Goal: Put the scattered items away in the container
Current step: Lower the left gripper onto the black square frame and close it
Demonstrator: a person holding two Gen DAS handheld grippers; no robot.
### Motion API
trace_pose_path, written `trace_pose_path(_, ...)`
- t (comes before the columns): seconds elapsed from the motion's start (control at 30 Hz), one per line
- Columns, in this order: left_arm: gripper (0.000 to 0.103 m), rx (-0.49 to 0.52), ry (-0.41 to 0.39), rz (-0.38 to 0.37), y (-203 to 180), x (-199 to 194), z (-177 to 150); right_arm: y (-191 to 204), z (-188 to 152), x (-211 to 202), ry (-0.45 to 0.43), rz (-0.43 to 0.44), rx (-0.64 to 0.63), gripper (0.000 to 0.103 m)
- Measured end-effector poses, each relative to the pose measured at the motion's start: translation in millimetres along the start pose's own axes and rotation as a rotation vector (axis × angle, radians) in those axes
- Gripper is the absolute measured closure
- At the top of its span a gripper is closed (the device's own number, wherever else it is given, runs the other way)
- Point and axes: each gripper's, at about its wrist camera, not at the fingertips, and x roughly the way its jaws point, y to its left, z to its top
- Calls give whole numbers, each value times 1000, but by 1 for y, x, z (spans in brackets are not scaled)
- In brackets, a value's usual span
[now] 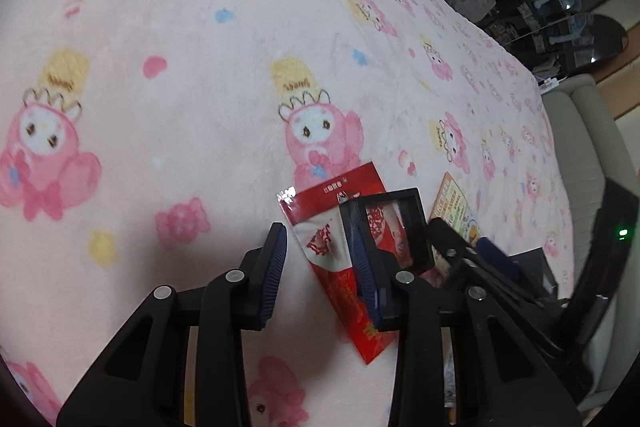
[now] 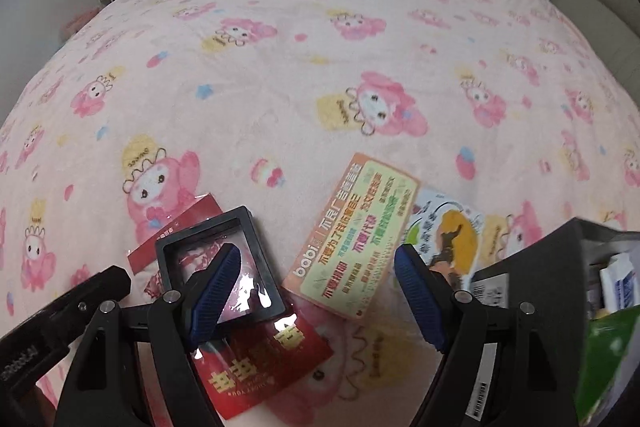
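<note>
Below, the left tool (image 1: 320,259) stands unclenched over a glossy red packet (image 1: 344,291) at lower centre; the right tool (image 2: 320,287) gapes over an orange printed card (image 2: 354,239). Lower right, the dark container (image 2: 560,267) sits on the pink cartoon blanket (image 2: 280,67).

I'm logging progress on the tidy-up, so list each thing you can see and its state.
left gripper: partly open, holding nothing.
right gripper: wide open, empty.
red packet: flat on blanket, outside container.
black frame: lying on red packet.
orange card: flat on blanket.
picture card: partly under orange card.
container: already holds some items.
</note>
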Motion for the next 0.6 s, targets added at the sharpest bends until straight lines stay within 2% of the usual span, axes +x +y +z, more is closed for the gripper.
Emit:
trace_pose_path(0.1,70,-19,17,-22,1,3,0,2,-4,12,38,65,3,32)
trace_pose_path(0.17,70,-20,15,-25,1,2,0,1,-8,16,54,123,15,47)
trace_pose_path(0.27,71,-22,-4,-12,1,-3,2,5,-15,10,51,195,10,63)
trace_pose_path(0.33,71,-22,-8,-14,1,-4,3,8,-22,6,75,241,6,67)
trace_pose_path(0.53,71,-5,-6,-10,-2,-4,2,13,-41,-11,121,366,-11,69)
trace_pose_path(0.6,71,-2,-6,4,-2,-1,3,10,-39,-16,93,334,-18,69)
